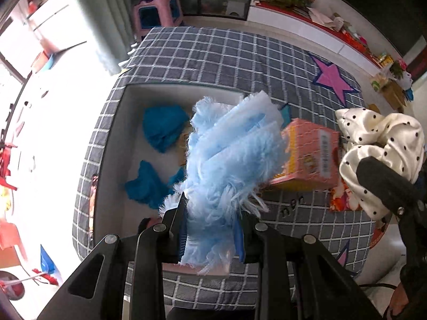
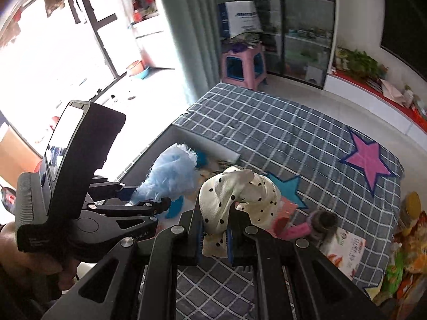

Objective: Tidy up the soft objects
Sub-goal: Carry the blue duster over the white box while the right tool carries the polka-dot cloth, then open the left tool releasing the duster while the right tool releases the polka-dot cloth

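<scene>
My left gripper (image 1: 212,233) is shut on a fluffy light-blue soft thing (image 1: 232,154), held above a white open box (image 1: 138,90) that lies on the checked cloth. Inside the box are blue cloth pieces (image 1: 162,130). My right gripper (image 2: 214,237) is shut on a cream polka-dot satin cloth (image 2: 237,194), hanging over the table to the right of the box. In the right wrist view the left gripper (image 2: 149,200) shows at the left with the fluffy blue thing (image 2: 170,173) over the white box (image 2: 208,144). The polka-dot cloth (image 1: 379,138) appears at the right of the left wrist view.
A grey checked tablecloth (image 1: 226,53) with pink and blue stars covers the table. A pink carton (image 1: 309,154) lies beside the box. Snack packets (image 2: 405,253), a booklet (image 2: 344,250) and a small round dark thing (image 2: 324,221) lie at the right. A pink stool (image 2: 242,66) stands behind.
</scene>
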`<act>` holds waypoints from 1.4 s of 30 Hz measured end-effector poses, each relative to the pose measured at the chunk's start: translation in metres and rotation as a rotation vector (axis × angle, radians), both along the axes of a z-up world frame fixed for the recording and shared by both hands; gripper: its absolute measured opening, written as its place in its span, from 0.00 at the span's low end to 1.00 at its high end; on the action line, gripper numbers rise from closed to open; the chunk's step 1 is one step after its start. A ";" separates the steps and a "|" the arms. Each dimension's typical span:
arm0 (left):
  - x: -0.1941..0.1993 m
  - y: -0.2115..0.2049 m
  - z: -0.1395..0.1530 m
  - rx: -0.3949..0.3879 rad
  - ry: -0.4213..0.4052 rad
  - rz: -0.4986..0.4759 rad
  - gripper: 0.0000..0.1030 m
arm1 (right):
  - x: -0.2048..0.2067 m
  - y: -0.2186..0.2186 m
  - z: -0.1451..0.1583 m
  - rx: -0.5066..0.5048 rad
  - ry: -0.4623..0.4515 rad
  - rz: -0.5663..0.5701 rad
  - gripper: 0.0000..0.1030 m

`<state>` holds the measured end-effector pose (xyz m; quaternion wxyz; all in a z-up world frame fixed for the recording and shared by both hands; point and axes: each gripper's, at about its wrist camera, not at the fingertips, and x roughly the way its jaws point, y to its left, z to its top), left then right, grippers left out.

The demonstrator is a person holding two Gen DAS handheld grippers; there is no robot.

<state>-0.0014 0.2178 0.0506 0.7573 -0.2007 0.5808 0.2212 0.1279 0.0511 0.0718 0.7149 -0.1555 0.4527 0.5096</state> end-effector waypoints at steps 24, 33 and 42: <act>-0.080 0.048 -0.065 -0.126 0.107 0.100 0.30 | -0.076 0.087 -0.048 -0.142 0.084 0.254 0.13; -0.080 0.065 -0.076 -0.143 0.115 0.103 0.30 | -0.073 0.107 -0.061 -0.193 0.094 0.266 0.14; -0.068 0.075 -0.082 -0.155 0.116 0.080 0.30 | -0.051 0.127 -0.062 -0.219 0.084 0.231 0.14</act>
